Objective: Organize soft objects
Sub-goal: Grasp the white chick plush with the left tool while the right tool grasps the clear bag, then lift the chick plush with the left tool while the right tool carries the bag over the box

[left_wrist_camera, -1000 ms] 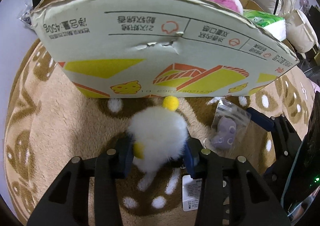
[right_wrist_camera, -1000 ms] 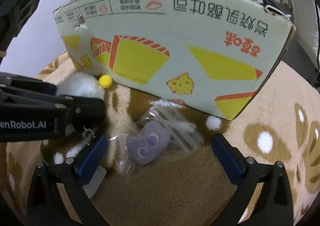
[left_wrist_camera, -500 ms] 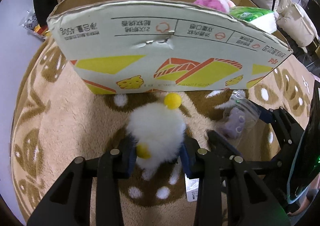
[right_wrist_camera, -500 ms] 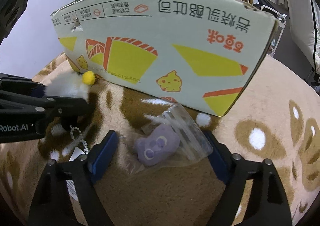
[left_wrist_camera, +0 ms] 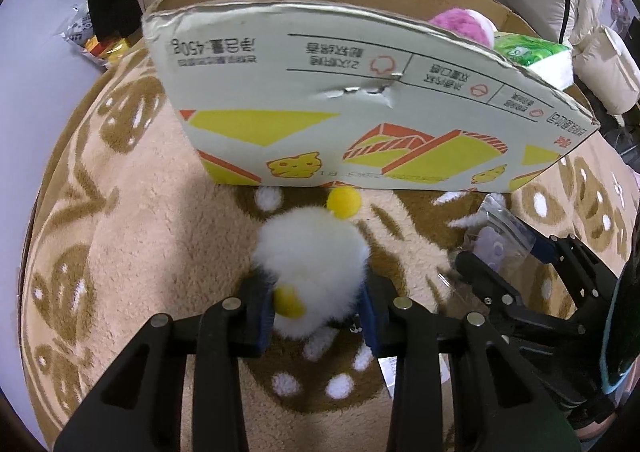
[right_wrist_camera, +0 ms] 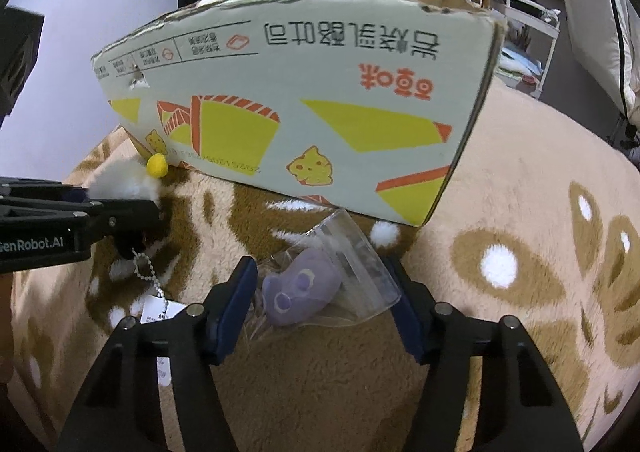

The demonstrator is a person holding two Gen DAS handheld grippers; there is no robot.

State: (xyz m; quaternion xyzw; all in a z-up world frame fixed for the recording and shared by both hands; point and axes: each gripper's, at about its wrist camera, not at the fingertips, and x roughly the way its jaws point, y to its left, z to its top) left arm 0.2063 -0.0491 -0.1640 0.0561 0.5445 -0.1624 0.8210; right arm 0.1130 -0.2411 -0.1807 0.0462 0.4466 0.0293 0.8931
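My left gripper [left_wrist_camera: 316, 304] is shut on a white fluffy plush [left_wrist_camera: 312, 256] with yellow pompoms and holds it above the rug; the plush also shows in the right wrist view [right_wrist_camera: 120, 180], its bead chain and tag hanging below. My right gripper [right_wrist_camera: 324, 292] has closed in around a purple plush in a clear plastic bag [right_wrist_camera: 304, 288]; both pads touch the bag. The bag also shows in the left wrist view [left_wrist_camera: 496, 240]. An open cardboard box [left_wrist_camera: 360, 92] stands just behind both toys.
A pink plush [left_wrist_camera: 464, 22] and a green-white packet [left_wrist_camera: 532, 52] lie inside the box. A tan rug [right_wrist_camera: 520, 212] with brown and white patterns covers the surface. Clutter, shelves and bedding stand in the room behind.
My left gripper has lifted the white plush, so the box looks lower. My right gripper has narrowed from wide open onto the bagged purple plush and risen.
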